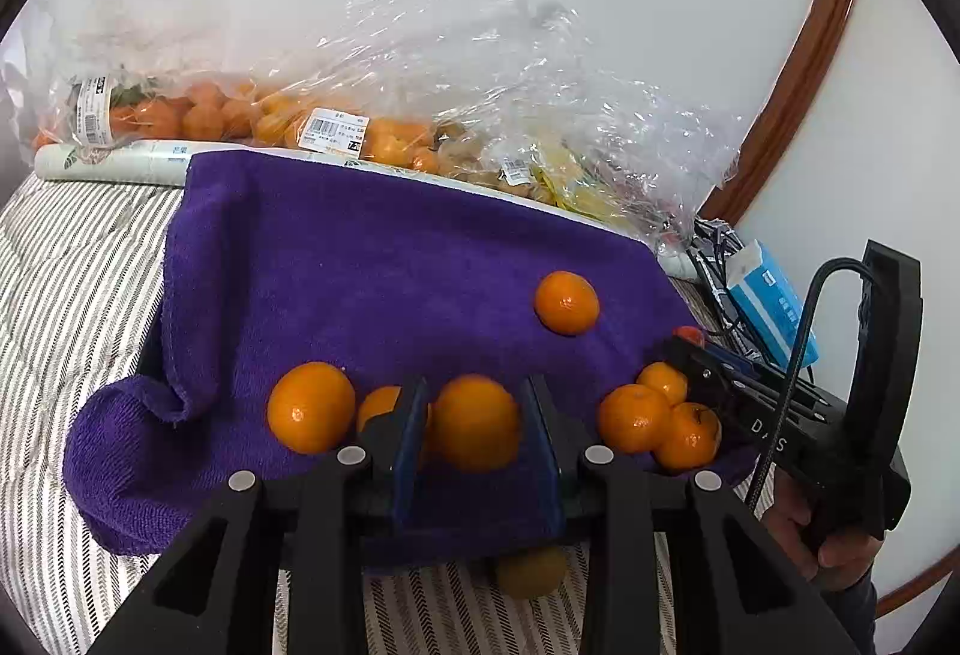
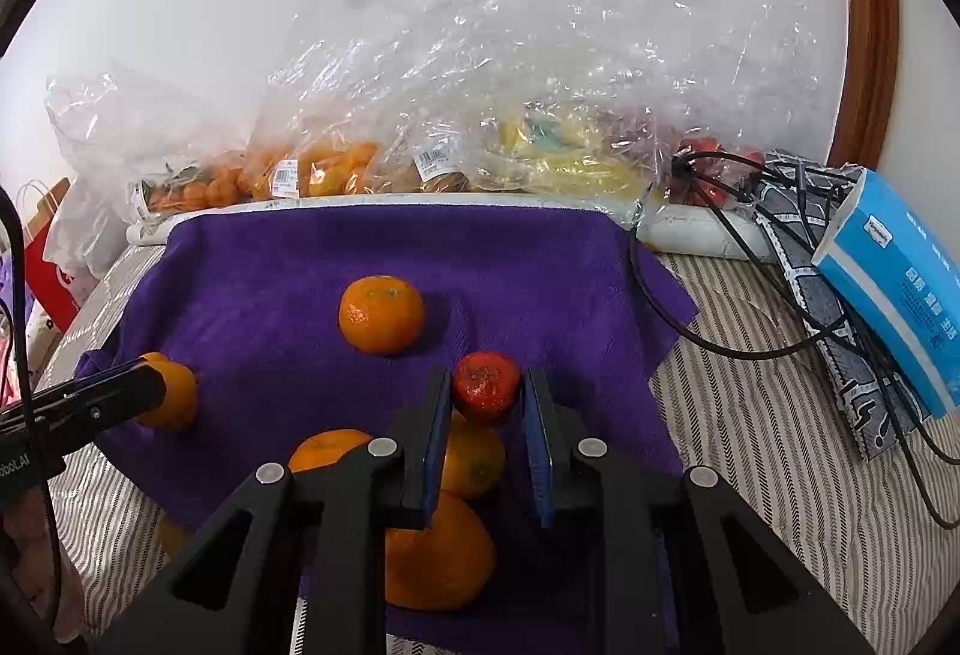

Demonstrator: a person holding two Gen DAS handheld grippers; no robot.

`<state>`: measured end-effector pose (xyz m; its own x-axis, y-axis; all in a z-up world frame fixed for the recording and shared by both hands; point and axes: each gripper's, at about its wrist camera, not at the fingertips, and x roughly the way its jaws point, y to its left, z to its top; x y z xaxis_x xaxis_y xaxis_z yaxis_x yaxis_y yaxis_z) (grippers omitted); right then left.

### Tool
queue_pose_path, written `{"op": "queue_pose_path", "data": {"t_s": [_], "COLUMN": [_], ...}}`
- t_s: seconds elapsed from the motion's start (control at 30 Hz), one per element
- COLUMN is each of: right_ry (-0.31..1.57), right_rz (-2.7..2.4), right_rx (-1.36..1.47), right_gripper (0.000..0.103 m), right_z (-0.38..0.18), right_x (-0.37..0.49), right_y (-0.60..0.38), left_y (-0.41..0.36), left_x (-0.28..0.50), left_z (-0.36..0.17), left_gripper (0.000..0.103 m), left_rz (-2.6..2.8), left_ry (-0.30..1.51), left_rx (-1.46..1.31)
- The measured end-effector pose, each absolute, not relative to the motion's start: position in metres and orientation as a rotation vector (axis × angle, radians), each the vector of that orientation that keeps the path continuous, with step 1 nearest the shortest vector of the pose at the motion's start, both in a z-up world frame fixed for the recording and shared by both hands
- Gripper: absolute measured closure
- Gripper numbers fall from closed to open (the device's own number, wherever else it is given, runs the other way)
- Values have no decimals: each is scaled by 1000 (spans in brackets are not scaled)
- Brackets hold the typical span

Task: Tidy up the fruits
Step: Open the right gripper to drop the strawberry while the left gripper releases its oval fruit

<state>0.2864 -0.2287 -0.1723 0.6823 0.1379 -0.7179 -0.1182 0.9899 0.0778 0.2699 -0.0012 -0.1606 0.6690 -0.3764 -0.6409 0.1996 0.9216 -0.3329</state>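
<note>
Mandarins on a purple towel point(image 1: 372, 259) spread over a striped bed cover point(image 1: 78, 259). An orange mandarin point(image 1: 476, 422) sits between the jaws of the left gripper point(image 1: 474, 439), at the near edge of the towel; contact with the pads cannot be told, and the jaws stand apart around it. To its left lie a larger mandarin point(image 1: 311, 406) and a partly hidden one point(image 1: 379, 406) behind the left finger. A lone mandarin point(image 1: 566, 302) rests farther back, right of centre. At the near right, a cluster of three mandarins point(image 1: 657, 418) touch one another, just beside the right gripper point(image 2: 487, 445) (seen from the side in the left view). In the right wrist view a small red fruit point(image 2: 486, 386) lies between that gripper's spread jaws, not visibly clamped, with orange mandarins directly beneath and nearer. A yellowish fruit point(image 1: 531, 571) lies off the towel on the bed cover, near side. Along the far wall stand clear plastic bags of produce point(image 2: 456, 115); at far right, a blue tissue box point(image 2: 900, 283) and black cables point(image 2: 708, 319).
</note>
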Motion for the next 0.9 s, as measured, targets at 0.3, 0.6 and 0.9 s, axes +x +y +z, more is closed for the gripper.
{"op": "queue_pose_path", "data": {"t_s": [0.3,0.6,0.9], "right_ry": [805,807,806], "right_rz": [148,147,147], "right_rx": [8,8,4], "right_gripper": [79,79,79], "right_z": [-173,-173,-173], "right_x": [286,286,286], "right_y": [-225,-225,-225], "left_y": [0,1,2], "left_x": [270,270,270], "left_z": [-160,-160,-160], "left_gripper": [74,74,72], "left_rz": [-326,-335,-334], "left_ry": [773,777,779], "left_rx": [-249,-257,-271]}}
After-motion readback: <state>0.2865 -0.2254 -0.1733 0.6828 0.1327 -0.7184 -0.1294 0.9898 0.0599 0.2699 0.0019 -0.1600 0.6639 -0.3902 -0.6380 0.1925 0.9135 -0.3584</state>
